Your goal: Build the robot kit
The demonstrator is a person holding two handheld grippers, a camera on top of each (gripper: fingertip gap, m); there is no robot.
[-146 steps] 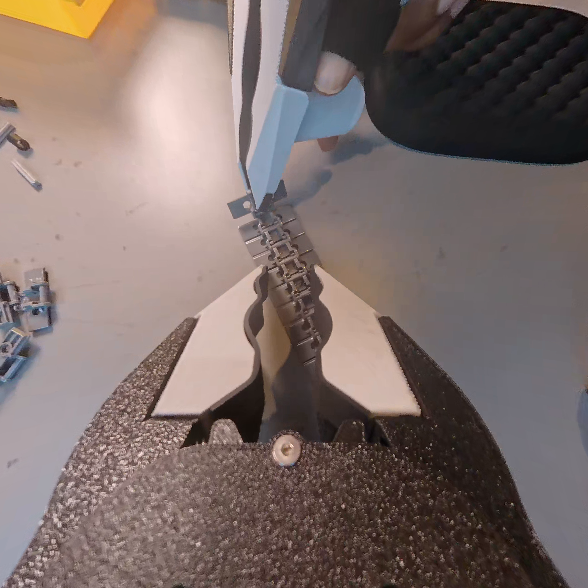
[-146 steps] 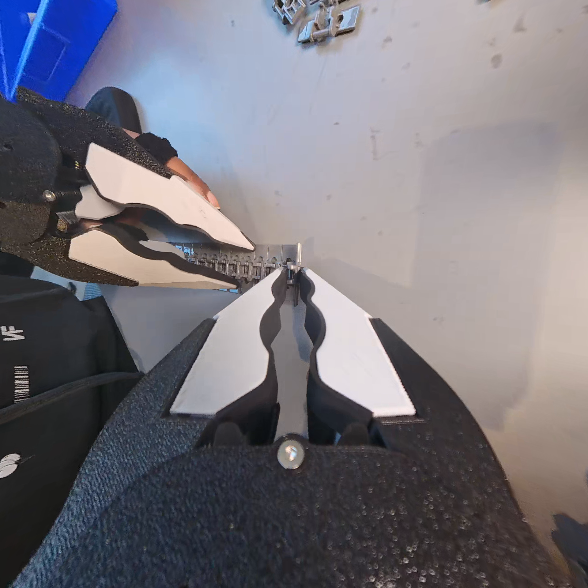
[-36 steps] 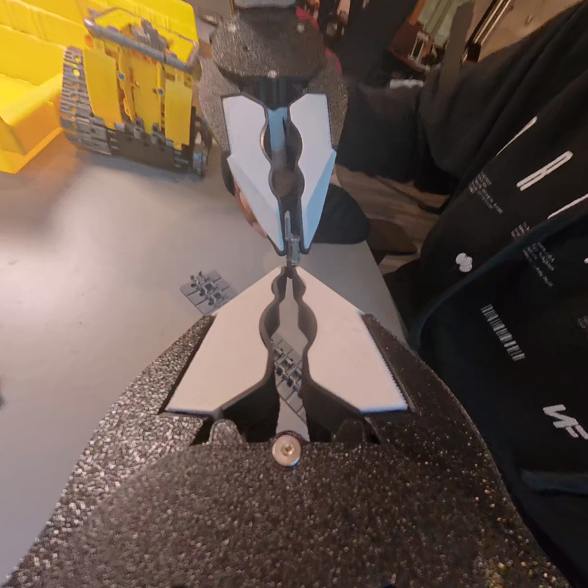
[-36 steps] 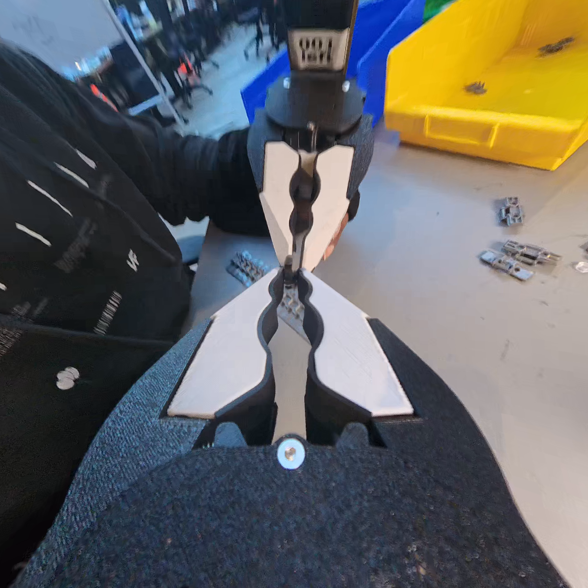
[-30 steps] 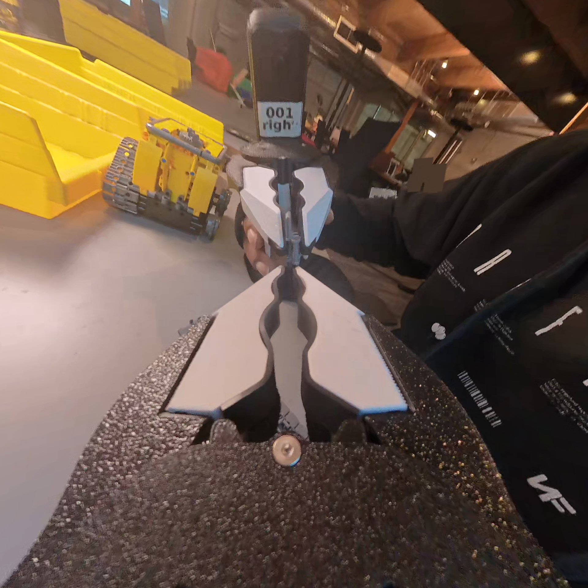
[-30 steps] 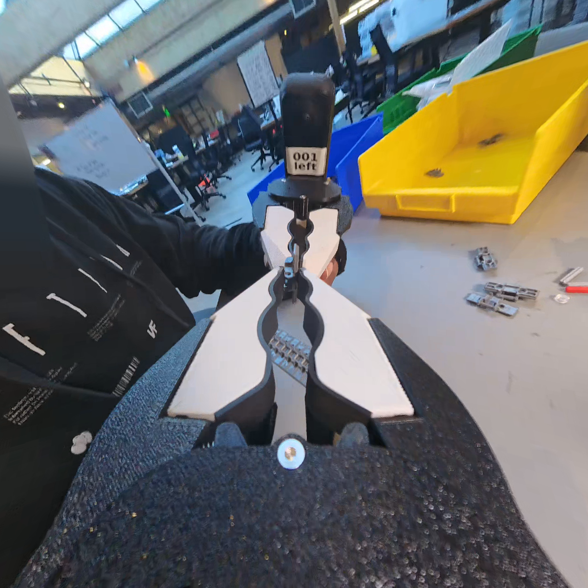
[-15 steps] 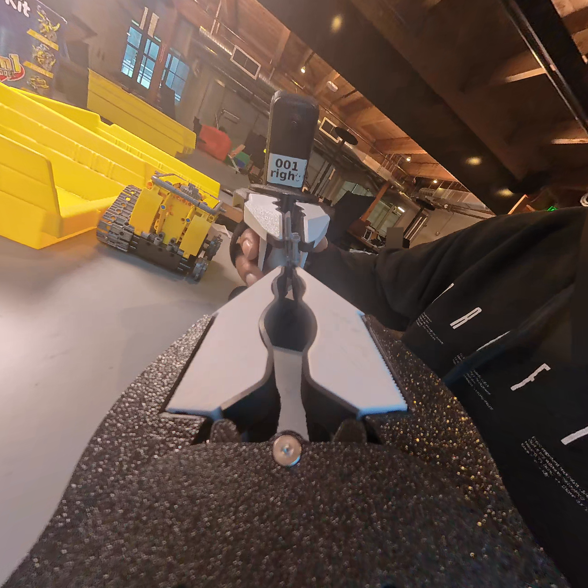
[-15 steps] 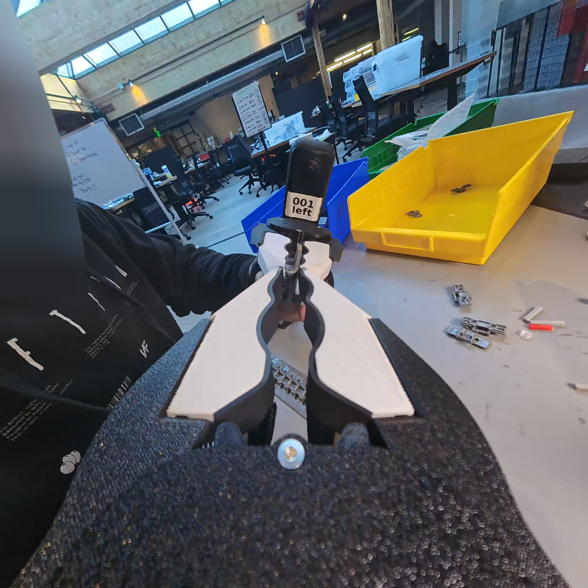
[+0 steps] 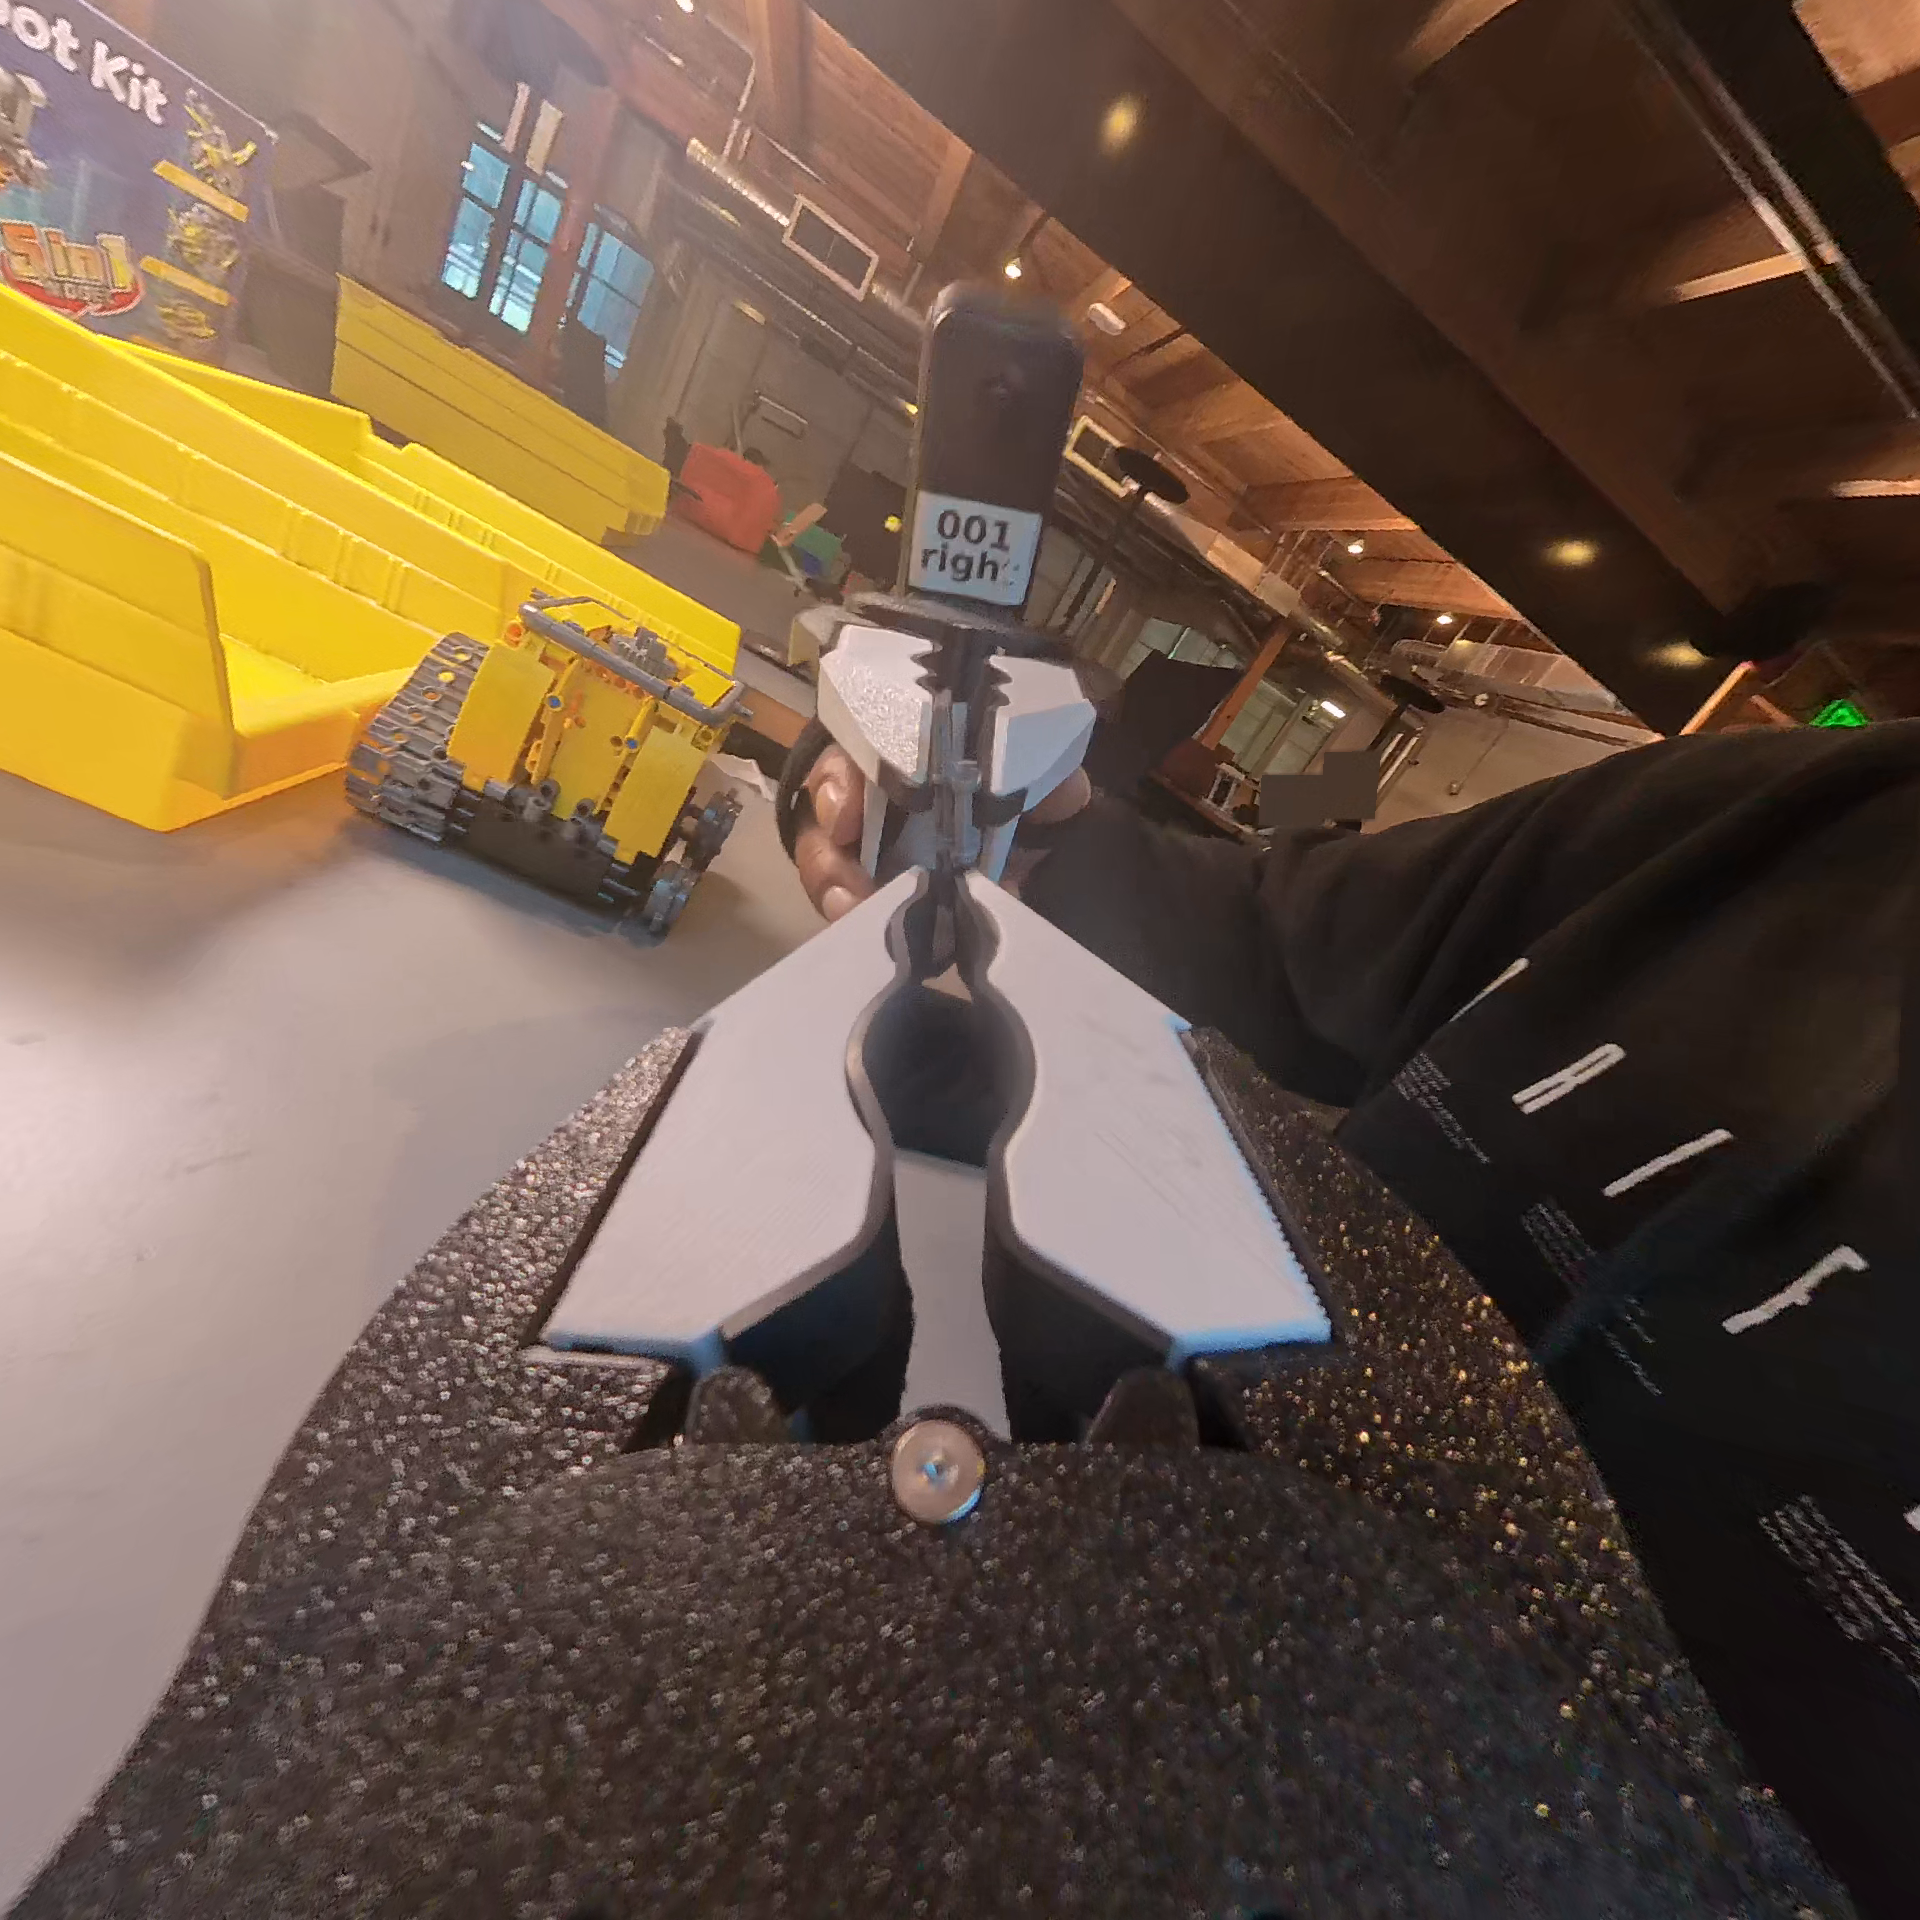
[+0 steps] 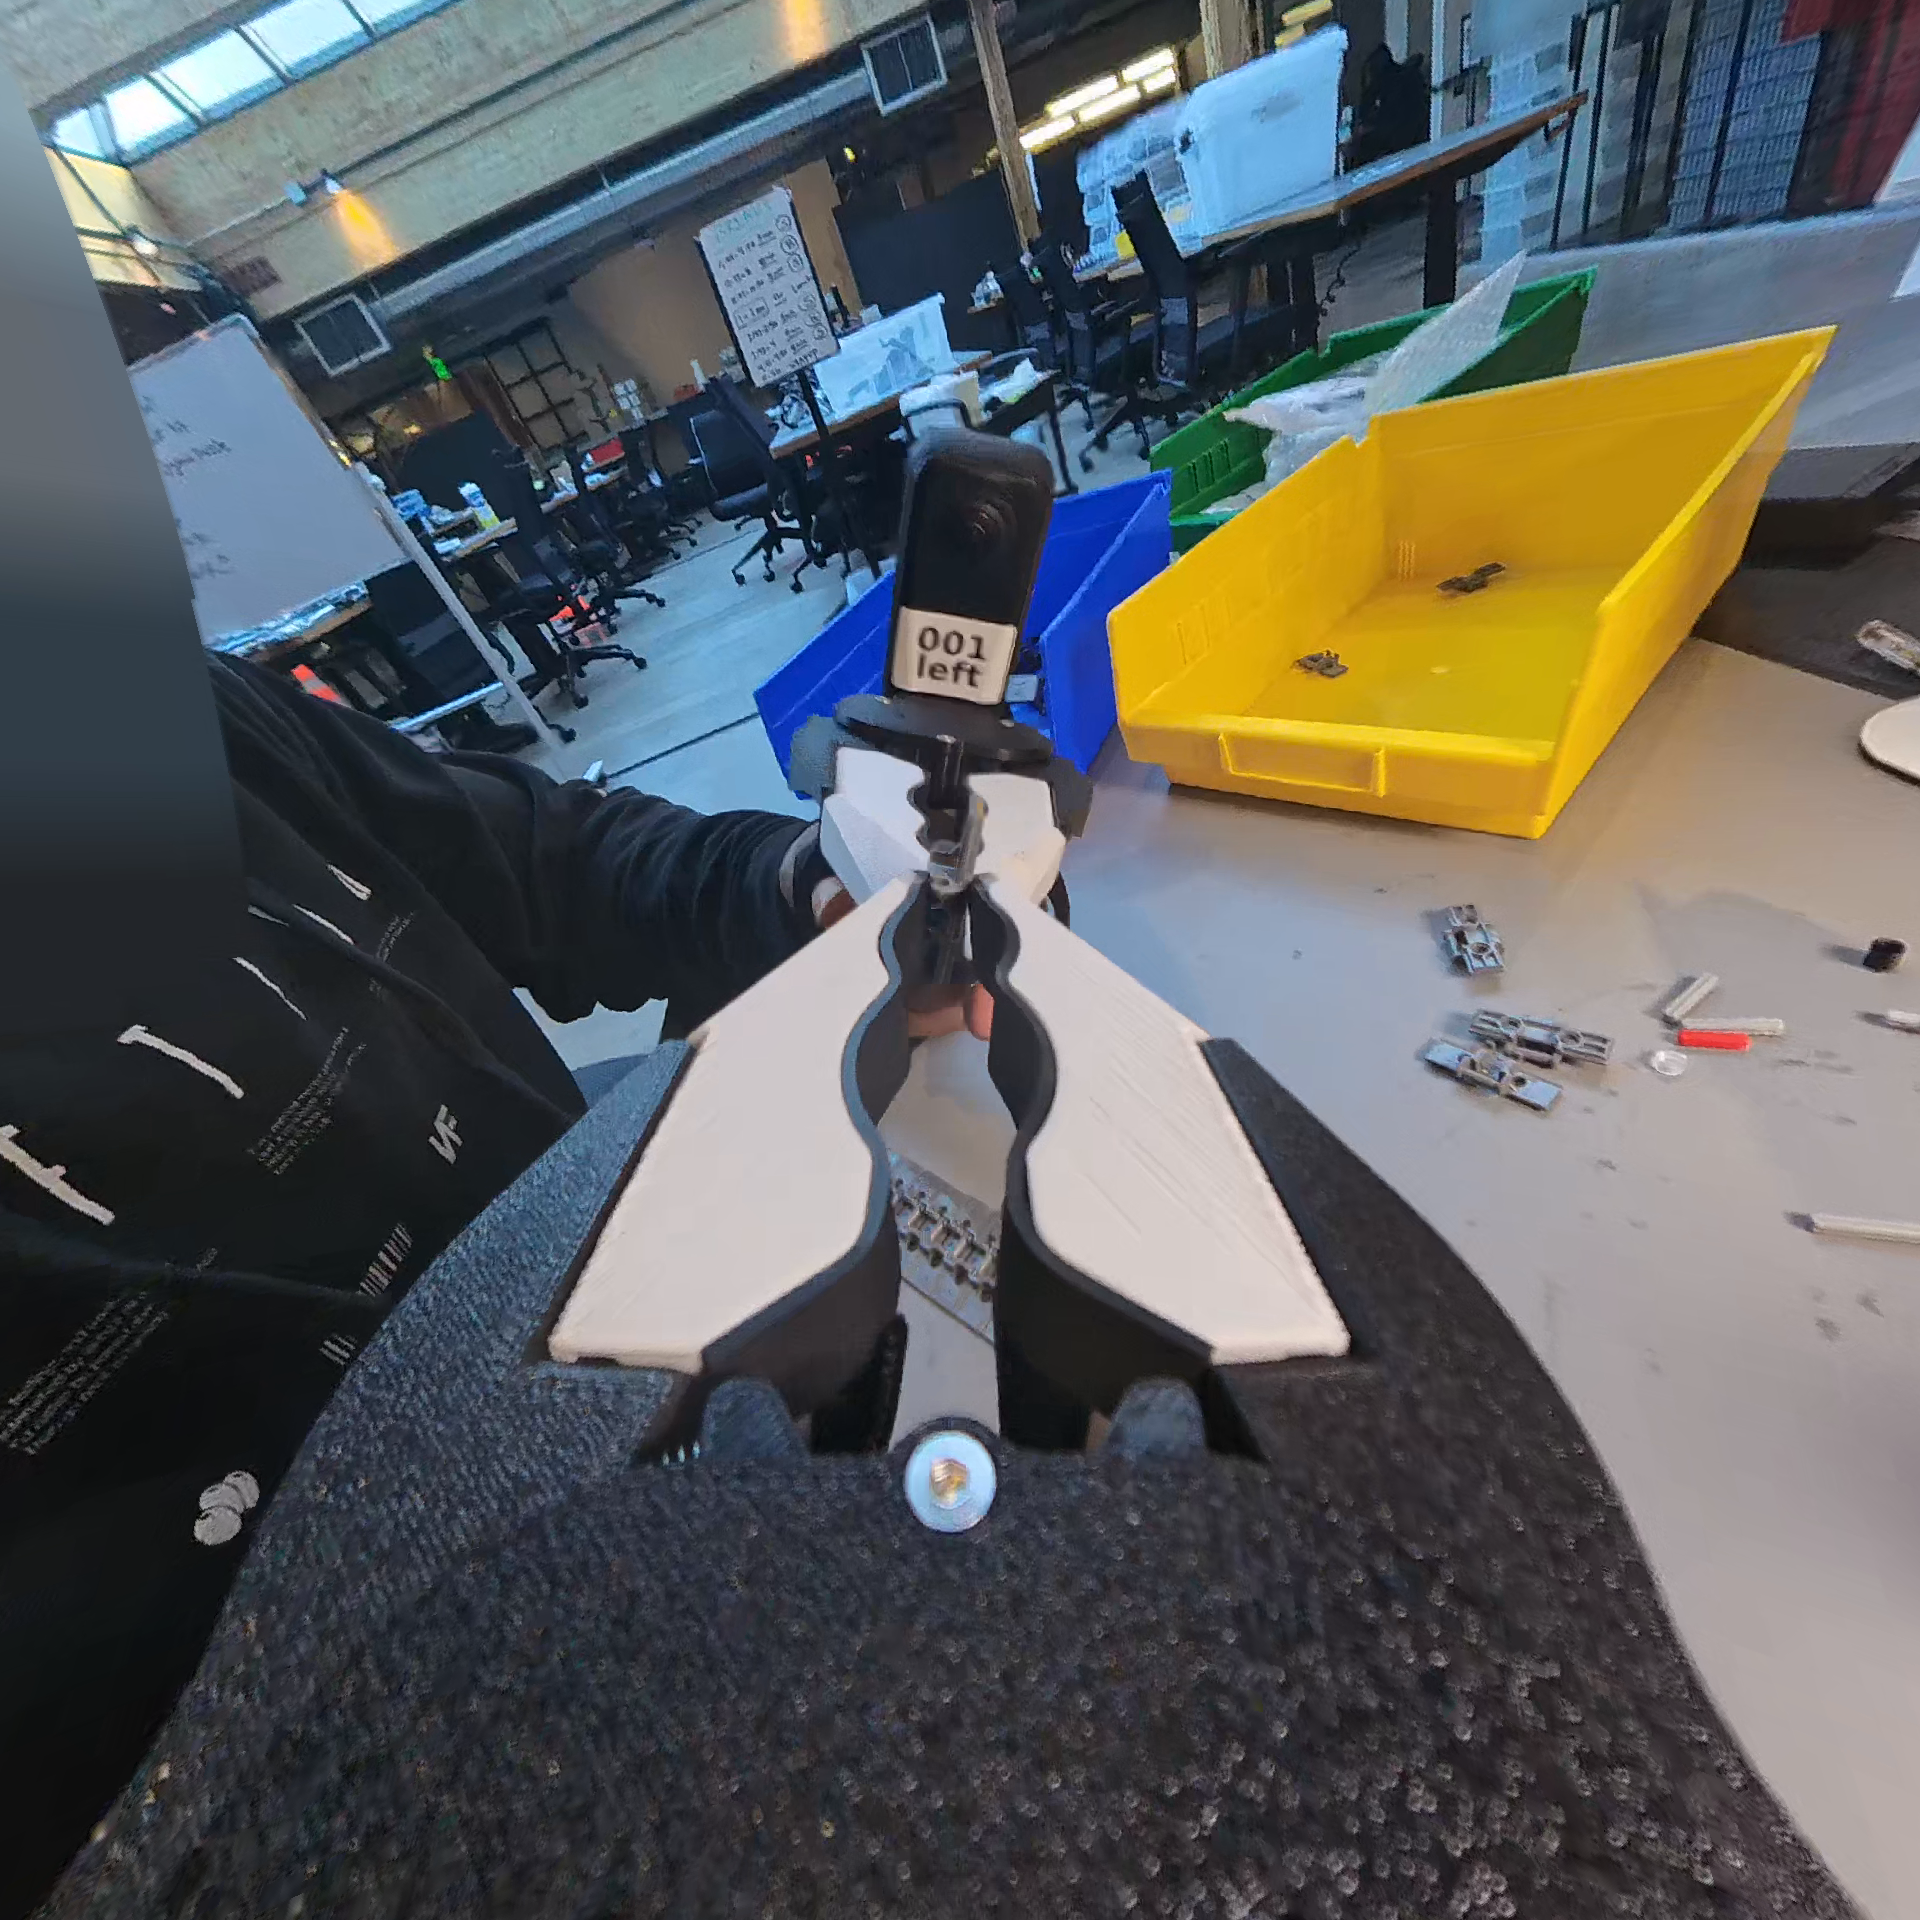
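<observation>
My left gripper (image 9: pixel 940 902) and my right gripper (image 10: pixel 945 900) point at each other tip to tip, raised above the grey table (image 9: pixel 260 1039). Both are shut on a small grey track link piece (image 9: pixel 953 800) held between the tips; it also shows in the right wrist view (image 10: pixel 951 864). How the piece is split between the two grips is hidden. The right gripper (image 9: pixel 951 831) faces me in the left wrist view, the left gripper (image 10: pixel 940 831) in the right wrist view. A grey track strip (image 10: pixel 945 1242) lies on the table below, seen between my right fingers.
A yellow tracked toy vehicle (image 9: pixel 551 748) and yellow bins (image 9: pixel 156 665) stand at the back left. A yellow bin (image 10: pixel 1455 644), a blue bin (image 10: pixel 1091 582), loose grey links (image 10: pixel 1507 1049) and a red pin (image 10: pixel 1709 1037) are on the right. A person's black sleeve (image 9: pixel 1455 883) is close by. The tips of both grippers are at nearly the same place. From either gripper's tips it is about 25 cm to the red pin (image 10: pixel 1709 1037).
Both grippers have risen from the table and tilted up, still tip to tip on the small piece. The track strip that both held earlier now lies on the table.
</observation>
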